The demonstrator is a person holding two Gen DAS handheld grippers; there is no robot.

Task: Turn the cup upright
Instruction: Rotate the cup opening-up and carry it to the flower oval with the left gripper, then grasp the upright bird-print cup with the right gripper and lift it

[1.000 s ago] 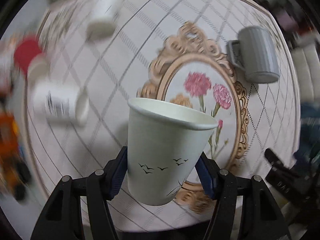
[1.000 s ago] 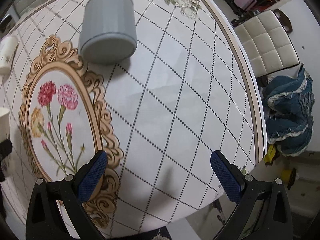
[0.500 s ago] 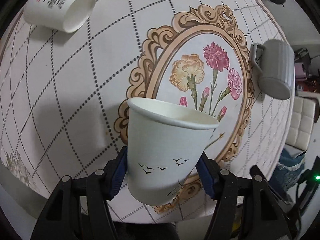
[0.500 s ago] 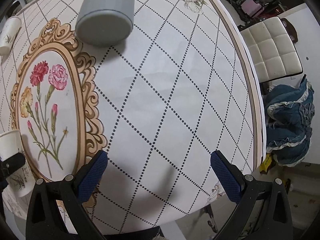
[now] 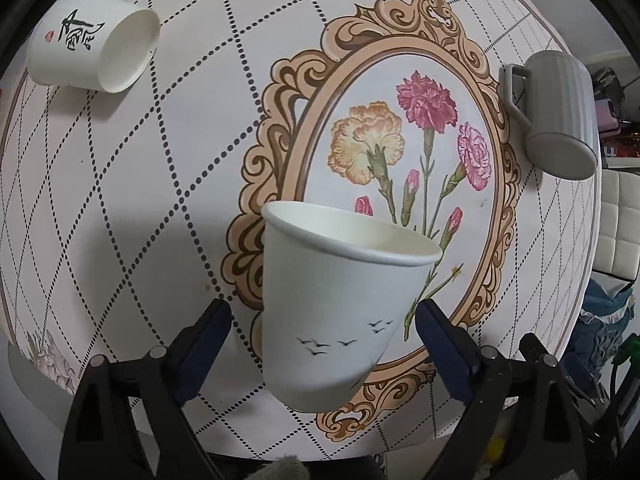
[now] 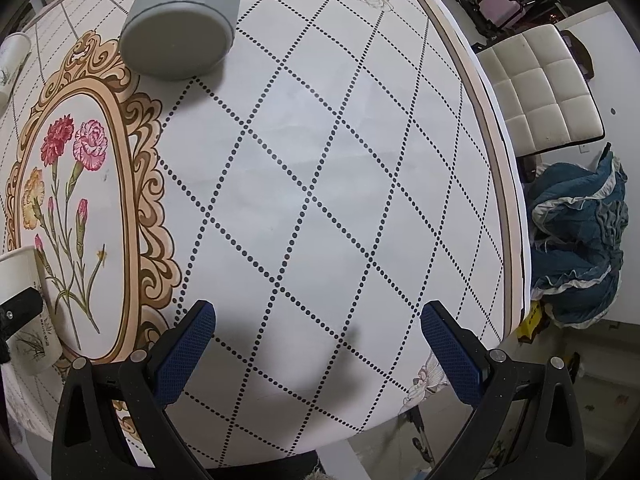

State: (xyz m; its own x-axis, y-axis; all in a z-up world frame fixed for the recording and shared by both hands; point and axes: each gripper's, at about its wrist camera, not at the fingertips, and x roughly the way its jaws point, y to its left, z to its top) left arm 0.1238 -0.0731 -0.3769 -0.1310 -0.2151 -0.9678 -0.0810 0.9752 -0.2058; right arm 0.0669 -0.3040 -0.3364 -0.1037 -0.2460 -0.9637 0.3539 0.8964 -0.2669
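Note:
A white paper cup with small black birds (image 5: 336, 312) stands mouth up between the fingers of my left gripper (image 5: 322, 332), near the front edge of the table. The jaws stand apart from the cup's sides, with a gap at each pad. The same cup shows at the left edge of the right wrist view (image 6: 24, 312). My right gripper (image 6: 318, 344) is open and empty above the checked tablecloth (image 6: 320, 184).
A paper cup with black writing (image 5: 92, 54) lies on its side at the far left. A grey ribbed mug (image 5: 560, 114) stands upside down at the right, also in the right wrist view (image 6: 184, 20). A white chair (image 6: 540, 88) and blue cloth (image 6: 580, 240) lie beyond the table edge.
My left gripper swung over the table with the cup, then opened; the pads now stand off the cup's sides. The right gripper drifted slightly and stayed open.

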